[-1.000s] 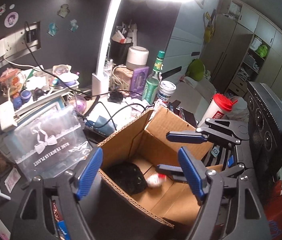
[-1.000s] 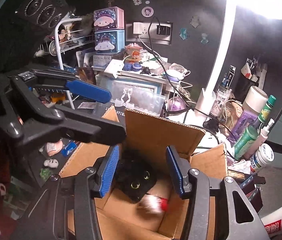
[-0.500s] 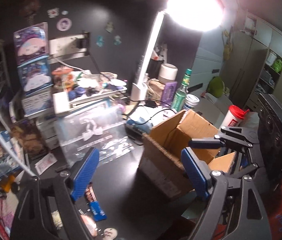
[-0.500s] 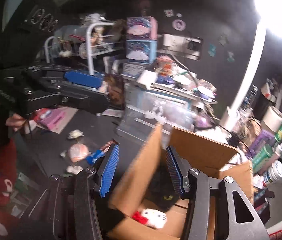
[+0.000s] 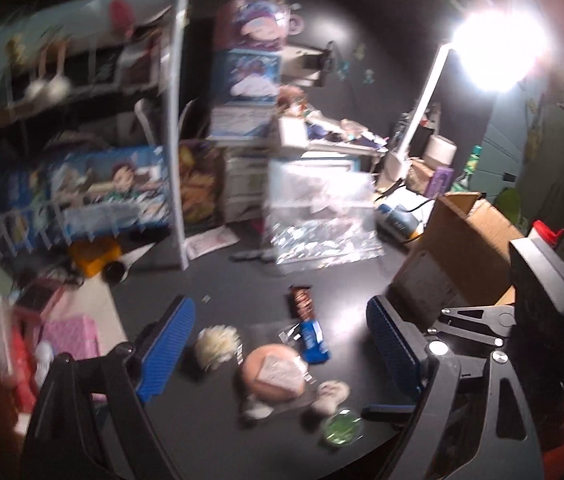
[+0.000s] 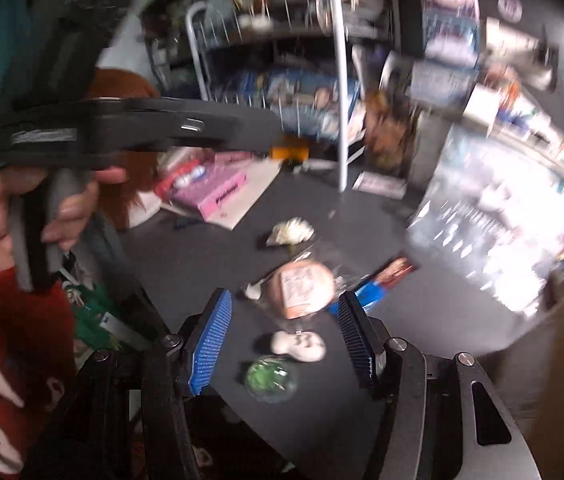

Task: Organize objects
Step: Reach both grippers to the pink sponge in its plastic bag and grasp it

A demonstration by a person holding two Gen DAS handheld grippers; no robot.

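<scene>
Both views are smeared by motion. In the left wrist view the left gripper (image 5: 278,344) has its jaws wide apart and opening, holding nothing; small things lie on the dark table (image 5: 222,280) in the lower middle of the frame between its blue pads: a round peach pack (image 5: 272,372), a white puff (image 5: 218,346), a blue packet (image 5: 313,340), a brown packet (image 5: 301,302), a small white figure (image 5: 331,392) and a green disc (image 5: 341,427). The box (image 5: 465,248) stands at the right of that frame, well apart from them.

In the right wrist view the right gripper (image 6: 282,336) is also empty, jaws apart and opening, with the peach pack (image 6: 303,288) and white figure (image 6: 301,345) showing in the gap and the green disc (image 6: 270,378) just below.

Risks, as I judge them: both grippers face the same tight cluster, so they may collide or reach for one item. The pieces lie close, some touching, so a closing pad could push a neighbour away or pinch two at once. The slick wrapped pack may slip.

Blur hides all labels. Whether the packets overlap the pack's clear wrapper is unclear. The box interior is out of sight. The left hand (image 6: 42,208) shows at the left edge; the right hand is not visible.
</scene>
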